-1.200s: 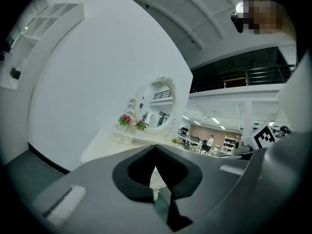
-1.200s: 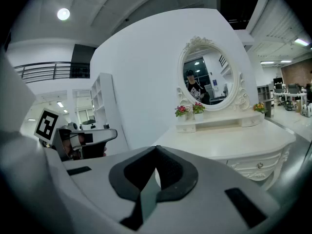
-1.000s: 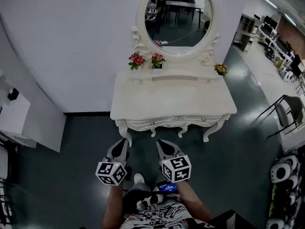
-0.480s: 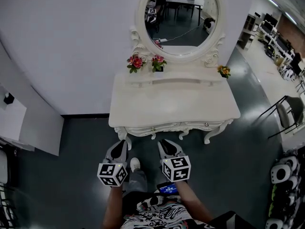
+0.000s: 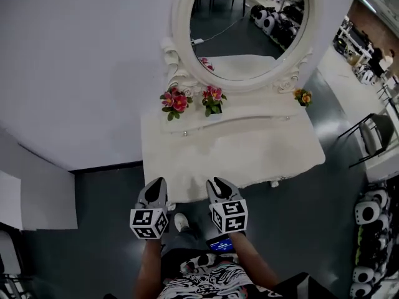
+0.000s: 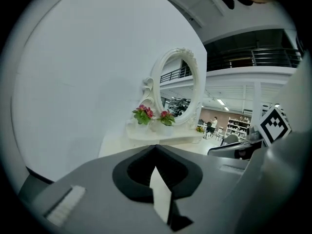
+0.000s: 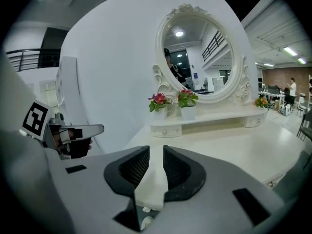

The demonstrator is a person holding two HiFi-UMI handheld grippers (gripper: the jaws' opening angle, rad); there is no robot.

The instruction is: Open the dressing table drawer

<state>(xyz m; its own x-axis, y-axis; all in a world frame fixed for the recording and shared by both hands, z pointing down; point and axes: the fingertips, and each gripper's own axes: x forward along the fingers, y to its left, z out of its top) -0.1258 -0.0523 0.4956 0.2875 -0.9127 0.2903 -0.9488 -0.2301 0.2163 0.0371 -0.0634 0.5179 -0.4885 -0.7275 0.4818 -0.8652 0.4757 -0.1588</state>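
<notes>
White wall and dark floor [image 5: 100,229] frame the dressing table [image 5: 280,157], whose oval mirror [image 5: 249,23] rises behind two flower pots [image 5: 213,99]. We hold both tongs side by side at the near edge of the counter [image 5: 187,167]. Our left tongs [image 5: 159,182] are together at the tips. Our right tongs [image 5: 215,182] have just been opening and stand apart, with nothing between them. The drawer front is hidden beneath that edge.

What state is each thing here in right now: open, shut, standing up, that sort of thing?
left gripper, shut, nothing in it.
right gripper, open; its jaws have just been opening, nothing between them.
small shelf drawers, closed.
front drawer, hidden under the tabletop edge, cannot tell.
pink flower pots, upright on the shelf.
oval mirror, upright.
</notes>
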